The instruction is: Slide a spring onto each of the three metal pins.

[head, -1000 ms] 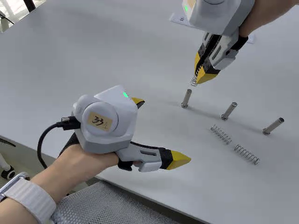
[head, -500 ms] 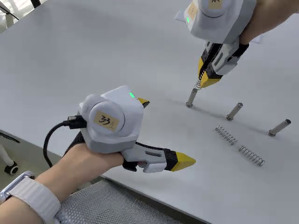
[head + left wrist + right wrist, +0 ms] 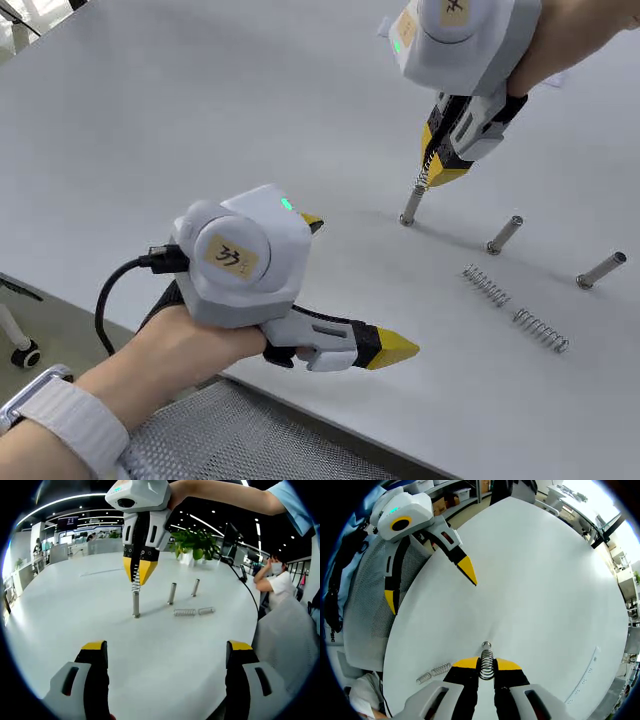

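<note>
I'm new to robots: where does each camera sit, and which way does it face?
Head view: on the person's head, facing down at the table; left claw, right claw and a wrist show.
Left gripper view: on the left claw, facing across the table at the right claw; own jaws show.
Right gripper view: on the right claw, facing down its jaws at the table; left claw beyond.
Shared: all three show the held spring meeting one pin.

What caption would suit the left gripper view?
Right gripper holds a spring over the nearest pin; two bare pins and two loose springs wait beyond; left gripper open.
</note>
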